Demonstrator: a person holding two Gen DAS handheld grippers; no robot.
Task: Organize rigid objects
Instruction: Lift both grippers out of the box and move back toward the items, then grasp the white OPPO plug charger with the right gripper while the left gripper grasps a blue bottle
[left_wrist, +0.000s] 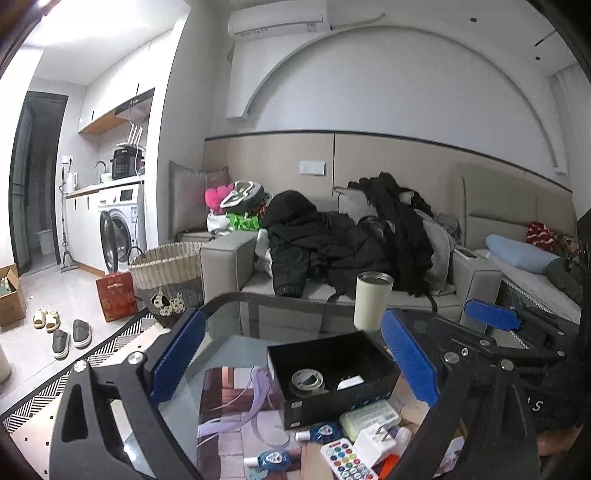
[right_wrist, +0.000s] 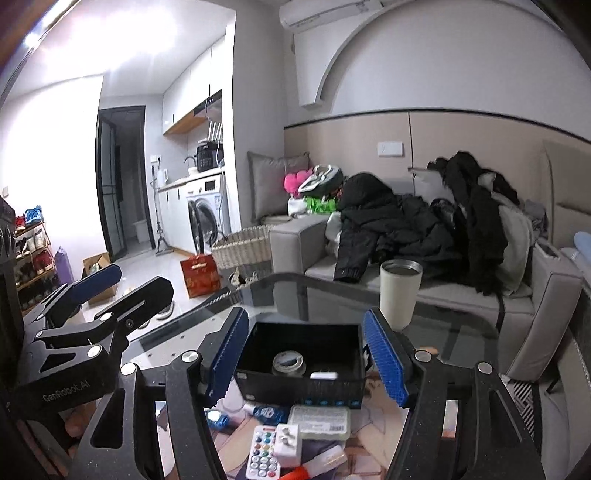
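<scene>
An open black box (left_wrist: 332, 373) (right_wrist: 301, 363) stands on the glass table and holds a roll of tape (left_wrist: 307, 381) (right_wrist: 289, 363) and a white adapter (left_wrist: 350, 382) (right_wrist: 324, 375). In front of it lie a white remote with coloured buttons (left_wrist: 345, 461) (right_wrist: 262, 456), a white plug charger (left_wrist: 376, 439) (right_wrist: 287, 443), a pale flat case (left_wrist: 369, 415) (right_wrist: 319, 421) and two small blue bottles (left_wrist: 319, 432) (left_wrist: 271, 459). My left gripper (left_wrist: 291, 354) is open and empty above the table. My right gripper (right_wrist: 304, 354) is open and empty, its fingers either side of the box.
A cream tumbler (left_wrist: 371, 301) (right_wrist: 399, 293) stands at the table's far edge. Behind it is a grey sofa (left_wrist: 332, 291) heaped with dark coats. A wicker basket (left_wrist: 166, 266) and a red bag (left_wrist: 115, 295) stand on the floor to the left.
</scene>
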